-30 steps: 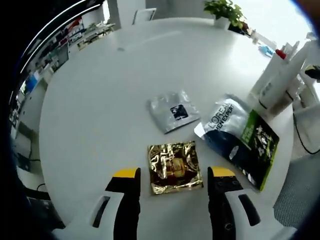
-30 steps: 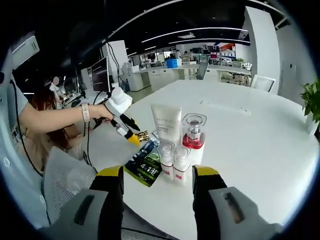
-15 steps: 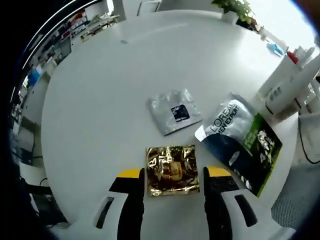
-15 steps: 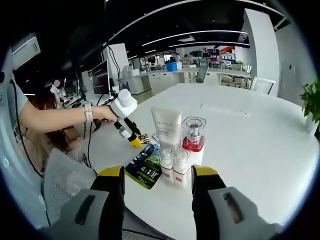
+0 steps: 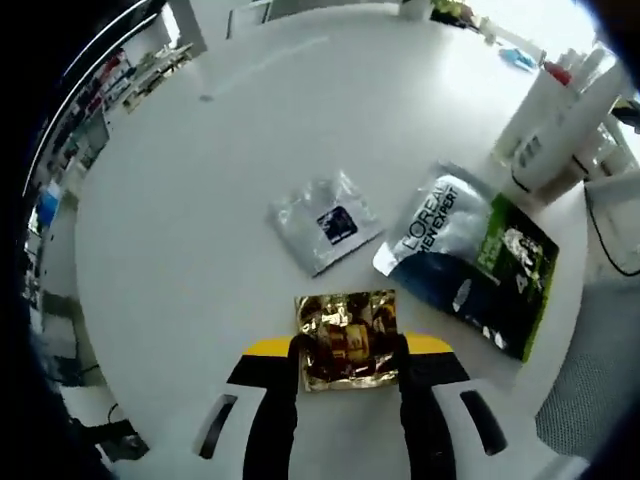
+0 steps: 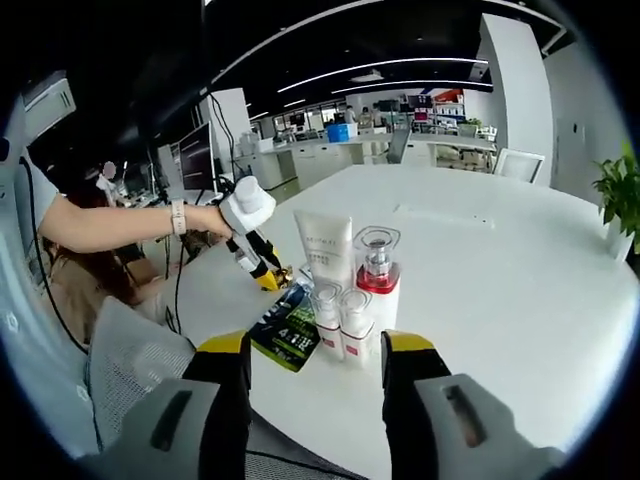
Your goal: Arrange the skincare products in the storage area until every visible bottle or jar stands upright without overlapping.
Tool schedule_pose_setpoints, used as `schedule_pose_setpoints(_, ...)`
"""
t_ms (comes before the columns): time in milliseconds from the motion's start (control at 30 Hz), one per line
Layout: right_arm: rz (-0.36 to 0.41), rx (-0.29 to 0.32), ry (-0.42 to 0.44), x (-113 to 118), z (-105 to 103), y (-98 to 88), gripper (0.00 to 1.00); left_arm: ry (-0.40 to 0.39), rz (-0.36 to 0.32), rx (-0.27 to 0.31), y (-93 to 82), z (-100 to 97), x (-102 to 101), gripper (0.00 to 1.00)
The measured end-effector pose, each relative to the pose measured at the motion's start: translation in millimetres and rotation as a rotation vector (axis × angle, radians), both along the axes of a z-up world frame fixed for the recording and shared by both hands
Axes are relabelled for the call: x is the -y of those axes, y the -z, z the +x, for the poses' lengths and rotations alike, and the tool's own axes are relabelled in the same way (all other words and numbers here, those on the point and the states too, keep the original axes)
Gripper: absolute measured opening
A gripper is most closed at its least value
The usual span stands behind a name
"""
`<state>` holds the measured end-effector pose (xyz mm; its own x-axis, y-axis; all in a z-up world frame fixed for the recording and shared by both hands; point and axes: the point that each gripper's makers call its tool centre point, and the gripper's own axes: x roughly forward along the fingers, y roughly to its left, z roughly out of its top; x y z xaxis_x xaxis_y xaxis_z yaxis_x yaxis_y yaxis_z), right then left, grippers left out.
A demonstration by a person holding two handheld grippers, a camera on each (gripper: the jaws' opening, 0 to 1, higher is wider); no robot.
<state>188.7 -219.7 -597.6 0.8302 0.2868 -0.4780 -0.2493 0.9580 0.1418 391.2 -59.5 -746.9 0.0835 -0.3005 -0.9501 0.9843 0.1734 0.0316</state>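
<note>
Left gripper view looked down on the white table [image 5: 180,200], where the left claw [image 5: 348,347] stood with its yellow-tipped jaws on either side of a gold foil sachet [image 5: 346,338], its edges touching or nearly touching both jaws; whether they had truly pinched it I could not tell. Just beyond the gold sachet lay a silver sachet [image 5: 322,220], and to its right a flat blue-and-green L'Oreal pouch [image 5: 470,262]. Past that pouch stood a white tube [image 5: 543,118] among the bottles.

The step in hand looked like gathering the gold sachet; the next move would call for a firm close on the thin foil and a clean lift, without dragging it into the pouch.

Right gripper view gave what the other could not: the upright cluster face on, the tube beside a red-based pump bottle [image 6: 377,275] with two small bottles [image 6: 340,312] in front, all standing. The right claw [image 6: 315,352] hung open and empty near them, and a person's hand [image 6: 205,220] held the left claw down beside the pouch.
</note>
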Motion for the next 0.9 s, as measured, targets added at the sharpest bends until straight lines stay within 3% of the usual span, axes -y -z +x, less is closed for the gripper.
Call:
schedule_pose_setpoints(133, 0.011, -0.006, -0.009, -3, -1, 1.1, 0.54, 0.122, 0.029, 0.0, 0.6, -4.2, 3, 0.36)
schedule_pose_setpoints(200, 0.001, -0.015, -0.015, -4, -1, 3.5, 0.54, 0.264, 0.019, 0.0, 1.2, -9.6, 10, 0.36)
schedule_pose_setpoints(267, 0.004, -0.017, -0.014, -5, -2, 3.5, 0.54, 0.291, 0.086, -0.028, 3.1, -11.7, 3, 0.36)
schedule_pose_setpoints(333, 0.007, -0.013, -0.01, -4, -2, 2.4, 0.54, 0.341, 0.102, -0.016, 3.4, -9.5, 4, 0.36)
schedule_pose_setpoints(600, 0.004, -0.031, -0.007, -3, -6, 7.5, 0.54, 0.472, 0.097, -0.072, 3.2, -18.6, 8, 0.36)
schedule_pose_setpoints(767, 0.009, -0.04, -0.001, -2, -6, 10.1, 0.53, 0.591, 0.111, 0.009, 5.4, -17.9, 10, 0.37)
schedule_pose_setpoints(900, 0.005, -0.047, -0.015, -4, -6, 11.6, 0.53, 0.575, 0.094, -0.013, 5.1, -20.4, 11, 0.37)
